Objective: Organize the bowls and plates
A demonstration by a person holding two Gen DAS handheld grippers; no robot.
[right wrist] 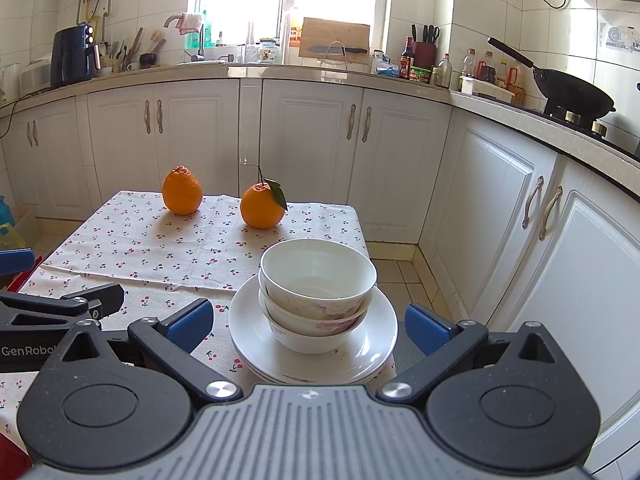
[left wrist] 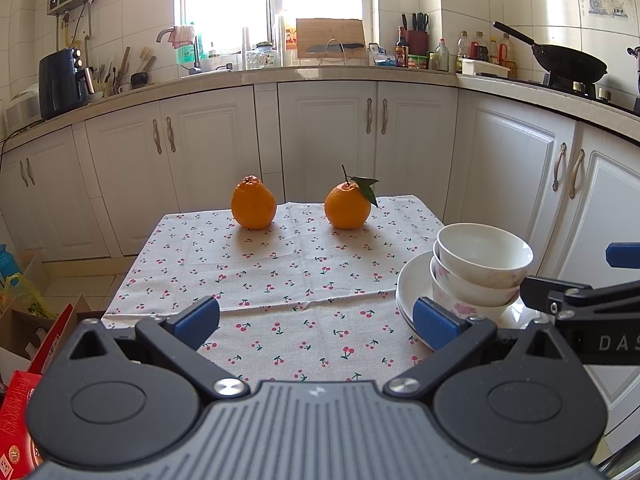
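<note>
Right gripper [right wrist: 306, 326] stood with its blue pads wide apart and nothing between them, held low and level, pointing straight at the stack of bowls [right wrist: 316, 294]. The stack sat directly ahead of it, just beyond the fingertips and centred in the gap; three bowls nested upright, resting on white plates [right wrist: 376, 354], which appeared to be at least two deep. Plates lay flat on the near right corner of the cherry-print tablecloth [right wrist: 160, 248], close to the table edge. Left gripper [left wrist: 316, 322] was likewise spread and empty, level, to the left of the stack; the bowls [left wrist: 480, 268] lay off to its right, its right pad just beside the plate rim. Judged the right gripper nearer and better lined up for a grasp on the bowls. Two oranges [right wrist: 224, 198] stood well behind the stack, at the far end of the cloth. No hands or sleeves visible in either view.
</note>
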